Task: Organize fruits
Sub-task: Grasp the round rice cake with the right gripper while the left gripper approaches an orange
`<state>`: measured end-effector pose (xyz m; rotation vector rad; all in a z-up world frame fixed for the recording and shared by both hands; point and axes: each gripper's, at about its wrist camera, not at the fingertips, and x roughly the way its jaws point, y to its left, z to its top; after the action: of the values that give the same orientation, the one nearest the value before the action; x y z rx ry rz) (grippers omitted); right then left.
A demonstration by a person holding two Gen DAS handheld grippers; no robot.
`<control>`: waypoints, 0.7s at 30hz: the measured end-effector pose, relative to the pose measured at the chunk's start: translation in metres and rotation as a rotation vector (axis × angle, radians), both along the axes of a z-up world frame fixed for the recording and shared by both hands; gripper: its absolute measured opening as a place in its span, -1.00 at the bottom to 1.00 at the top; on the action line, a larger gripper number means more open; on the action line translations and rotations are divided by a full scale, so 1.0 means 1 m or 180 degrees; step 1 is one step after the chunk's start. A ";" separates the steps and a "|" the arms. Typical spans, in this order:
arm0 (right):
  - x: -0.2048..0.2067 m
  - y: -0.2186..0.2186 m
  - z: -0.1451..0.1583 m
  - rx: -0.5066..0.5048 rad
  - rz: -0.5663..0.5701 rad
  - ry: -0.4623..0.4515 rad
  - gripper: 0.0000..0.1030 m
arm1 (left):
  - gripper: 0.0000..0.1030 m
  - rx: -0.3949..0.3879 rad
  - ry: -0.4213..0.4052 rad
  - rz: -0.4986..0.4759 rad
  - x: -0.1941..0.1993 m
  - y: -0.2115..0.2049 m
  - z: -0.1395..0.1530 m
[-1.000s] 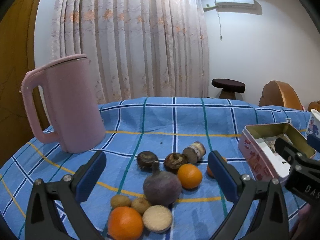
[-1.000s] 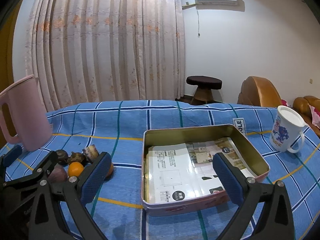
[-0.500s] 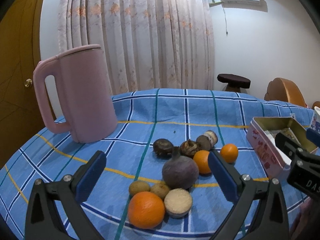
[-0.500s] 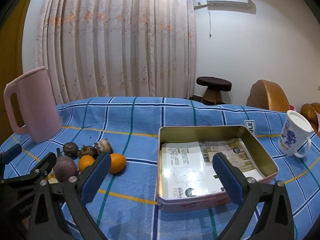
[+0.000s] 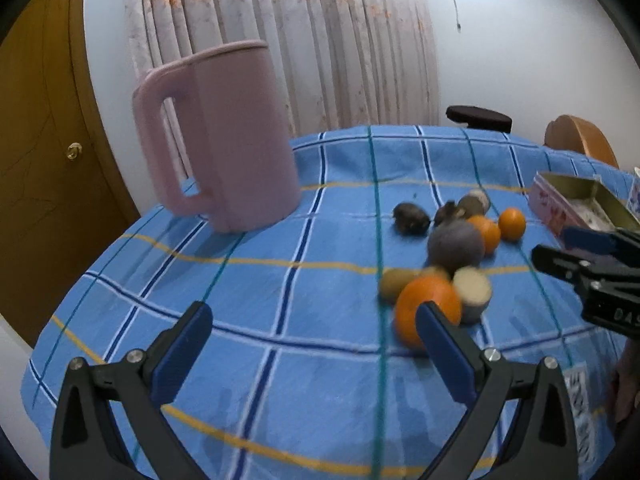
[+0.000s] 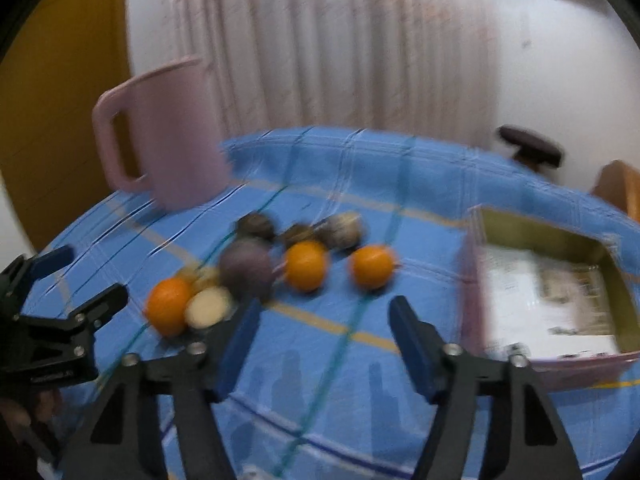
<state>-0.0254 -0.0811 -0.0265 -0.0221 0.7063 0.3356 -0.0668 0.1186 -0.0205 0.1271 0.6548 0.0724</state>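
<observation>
Both views swung left vs a sec ago, so the fruits (image 6: 280, 268) sit mid-worktop beside the tin (image 6: 560, 296), right gripper (image 6: 324, 344) and left gripper (image 5: 312, 352) fingers wide apart, empty; probably lining up 1st pick, tho blurry.

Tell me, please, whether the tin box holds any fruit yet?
No fruit yet: the tin box shows only printed paper inside, and the oranges lie on the tablecloth.
</observation>
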 end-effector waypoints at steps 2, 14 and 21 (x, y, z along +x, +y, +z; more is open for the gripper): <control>0.000 0.012 -0.002 0.0059 0.0161 0.0064 0.24 | 1.00 0.0014 0.0019 -0.0017 -0.004 0.004 -0.001; 0.014 0.069 -0.028 -0.0185 0.0570 0.0512 -0.11 | 1.00 0.0064 0.0113 -0.0240 -0.010 0.009 0.000; 0.025 0.076 -0.031 -0.0196 0.0592 0.0560 -0.23 | 1.00 -0.0016 0.0204 -0.0327 -0.004 0.003 -0.004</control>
<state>-0.0006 -0.0051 -0.0571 -0.1185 0.8915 0.4982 -0.0704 0.1220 -0.0244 0.1587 0.7113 -0.0325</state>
